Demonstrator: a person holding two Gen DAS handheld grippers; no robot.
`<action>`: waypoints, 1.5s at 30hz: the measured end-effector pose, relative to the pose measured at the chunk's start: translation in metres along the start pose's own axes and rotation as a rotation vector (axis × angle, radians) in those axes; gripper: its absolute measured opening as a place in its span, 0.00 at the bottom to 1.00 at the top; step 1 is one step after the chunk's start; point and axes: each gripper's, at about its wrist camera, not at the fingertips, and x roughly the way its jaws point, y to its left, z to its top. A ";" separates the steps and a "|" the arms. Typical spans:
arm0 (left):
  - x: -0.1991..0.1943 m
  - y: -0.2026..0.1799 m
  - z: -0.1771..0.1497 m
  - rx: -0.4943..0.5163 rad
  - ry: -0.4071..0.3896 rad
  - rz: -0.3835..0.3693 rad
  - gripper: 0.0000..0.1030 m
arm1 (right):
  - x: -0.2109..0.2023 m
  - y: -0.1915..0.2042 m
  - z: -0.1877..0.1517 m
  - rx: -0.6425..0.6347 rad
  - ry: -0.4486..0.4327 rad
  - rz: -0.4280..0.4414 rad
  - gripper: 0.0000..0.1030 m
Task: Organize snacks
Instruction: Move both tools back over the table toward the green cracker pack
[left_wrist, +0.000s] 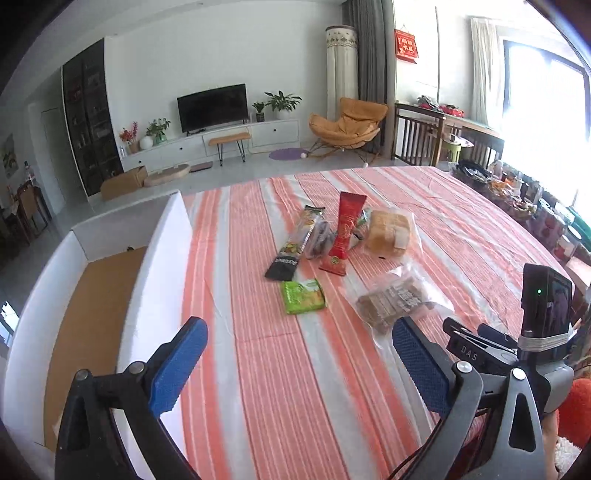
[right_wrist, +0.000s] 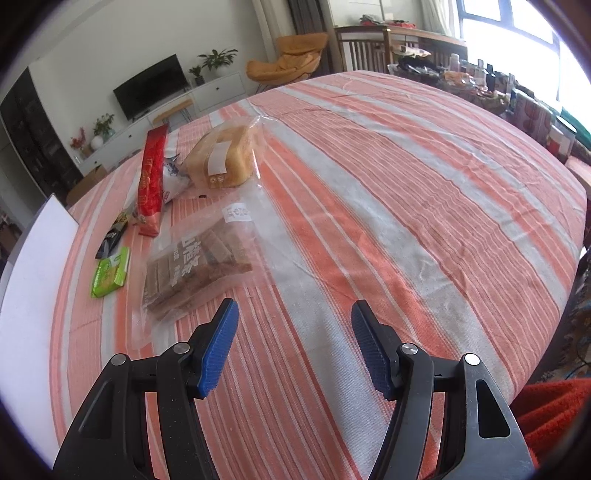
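White-walled box (left_wrist: 168, 236) with a brown cardboard floor sits at the left edge of the striped tablecloth (left_wrist: 266, 350); what shows of its inside holds nothing.

Left wrist view. Landmark: red snack stick (left_wrist: 341, 232), lying lengthwise mid-table. Just left of it, a clear packet of dark pieces (left_wrist: 317, 238) and a long green-and-black packet (left_wrist: 293, 240), all touching or overlapping. Right of it, bagged bread (left_wrist: 389, 232). Nearer the camera, a small green packet (left_wrist: 303, 296) lies apart, and a clear bag of brown bars (left_wrist: 399, 301) lies to the right. Left gripper (left_wrist: 299, 365) hangs over bare cloth, pointing down at a slant, its blue pads spread wide with nothing between them. The other tool's body shows at lower right.

Right wrist view. Same red snack stick (right_wrist: 151, 184) at upper left; bread (right_wrist: 225, 158) beside it, bag of brown bars (right_wrist: 195, 266) nearer, green packet (right_wrist: 110, 273) to that bag's left, box wall (right_wrist: 33, 280) at far left. Right gripper (right_wrist: 293, 347) tilts down over empty cloth, pads apart, gripping nothing; the bar bag lies just beyond its left pad. An orange-red sleeve (right_wrist: 546, 410) shows at lower right.
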 end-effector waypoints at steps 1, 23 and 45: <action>0.014 -0.005 -0.005 0.008 0.034 -0.016 0.97 | -0.001 -0.002 0.000 0.008 -0.004 -0.002 0.65; 0.128 -0.028 -0.053 0.030 0.192 -0.048 1.00 | 0.010 -0.017 0.000 0.089 0.025 0.012 0.75; 0.128 -0.029 -0.056 0.027 0.181 -0.043 1.00 | 0.012 -0.009 -0.001 0.039 0.037 -0.008 0.81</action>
